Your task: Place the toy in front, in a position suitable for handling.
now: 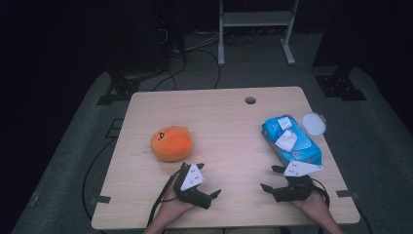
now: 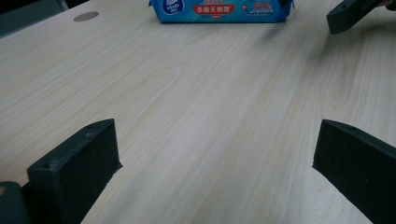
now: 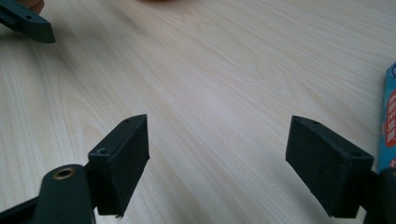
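An orange plush toy (image 1: 170,144) lies left of the table's middle. A blue pack of wet wipes (image 1: 291,141) lies at the right, with a white tissue sticking out of its top. My left gripper (image 1: 207,180) rests near the front edge, just below the toy, open, with bare wood between its jaws (image 2: 217,144). It faces the wipes pack (image 2: 219,10). My right gripper (image 1: 270,178) sits low beside the near end of the pack, also open with nothing in it (image 3: 218,137). The pack's edge (image 3: 390,121) shows at its right.
A round white lid (image 1: 314,123) lies at the table's right edge beside the pack. A cable hole (image 1: 250,100) is near the far edge. The wooden table (image 1: 219,122) is bare between toy and pack. Stands and cables occupy the dark floor behind.
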Available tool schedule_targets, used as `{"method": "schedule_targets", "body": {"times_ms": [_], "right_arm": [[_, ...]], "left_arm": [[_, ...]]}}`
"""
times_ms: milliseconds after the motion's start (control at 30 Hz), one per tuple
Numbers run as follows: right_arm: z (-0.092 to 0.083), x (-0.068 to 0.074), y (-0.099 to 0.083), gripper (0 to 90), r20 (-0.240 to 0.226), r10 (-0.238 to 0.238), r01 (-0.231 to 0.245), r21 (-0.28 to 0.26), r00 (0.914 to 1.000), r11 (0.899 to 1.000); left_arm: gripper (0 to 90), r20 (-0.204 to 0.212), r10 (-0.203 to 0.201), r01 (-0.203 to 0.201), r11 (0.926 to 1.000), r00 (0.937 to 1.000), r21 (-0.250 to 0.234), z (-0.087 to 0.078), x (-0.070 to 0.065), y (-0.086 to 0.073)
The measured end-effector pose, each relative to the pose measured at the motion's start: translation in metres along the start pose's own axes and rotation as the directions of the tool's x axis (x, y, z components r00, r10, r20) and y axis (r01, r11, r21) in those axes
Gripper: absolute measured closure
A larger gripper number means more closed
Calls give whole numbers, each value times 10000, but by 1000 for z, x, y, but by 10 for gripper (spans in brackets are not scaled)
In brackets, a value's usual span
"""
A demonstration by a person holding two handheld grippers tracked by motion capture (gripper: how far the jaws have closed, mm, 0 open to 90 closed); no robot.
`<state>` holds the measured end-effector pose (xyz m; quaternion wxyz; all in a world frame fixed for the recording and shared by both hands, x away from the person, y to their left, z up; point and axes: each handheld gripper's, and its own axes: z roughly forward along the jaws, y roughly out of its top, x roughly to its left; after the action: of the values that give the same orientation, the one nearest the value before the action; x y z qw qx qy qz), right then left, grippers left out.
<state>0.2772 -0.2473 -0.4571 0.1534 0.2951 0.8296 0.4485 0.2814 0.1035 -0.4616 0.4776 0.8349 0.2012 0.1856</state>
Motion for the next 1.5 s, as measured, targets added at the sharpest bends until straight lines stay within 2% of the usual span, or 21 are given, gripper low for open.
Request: {"method": "schedule_targets", "body": {"times_ms": [67,167,300,433,500,667,933,1167,1367,1500], "right_arm": [[0,0,0,203,-11,10,-10,28,10000,10000],[-1,0,-1,203,-58,74,-74,-39,10000,10000],[-1,0,-2,203,-63,173,-173,-22,9998,9998],[-2,-1,-3,202,-21,320,-320,-30,9995,9995],[-3,-2,-4,203,-22,405,-406,-113,9992,9991],[-4,-2,-4,203,17,427,-427,-135,9991,9990],[-3,-1,-4,203,-15,423,-423,-47,9991,9991],[-3,-1,-5,203,-16,365,-365,-15,9993,9993],[-3,-1,-5,203,-50,363,-362,33,9993,9993],[-3,0,-4,203,-80,388,-388,4,9992,9992]], "left_arm": [[0,-10,-46,46,10000,10000,-5,0,1,0],[0,-13,-475,474,9985,9989,-255,-3,5,3],[0,-70,-316,311,9978,9995,-583,-9,8,14],[0,-175,-283,263,9940,9994,-1062,-19,12,27],[0,-180,-359,333,9914,9992,-1269,-23,17,32],[0,-351,-601,544,9881,9976,-1438,-34,35,37],[0,-688,-1202,1074,9802,9904,-1664,-47,63,36],[0,-1092,-1334,1147,9800,9850,-1625,-56,79,35],[0,-1461,-1535,1272,9763,9773,-1753,-65,96,34],[0,-1765,-1572,1290,9785,9717,-1610,-69,108,32]]}}
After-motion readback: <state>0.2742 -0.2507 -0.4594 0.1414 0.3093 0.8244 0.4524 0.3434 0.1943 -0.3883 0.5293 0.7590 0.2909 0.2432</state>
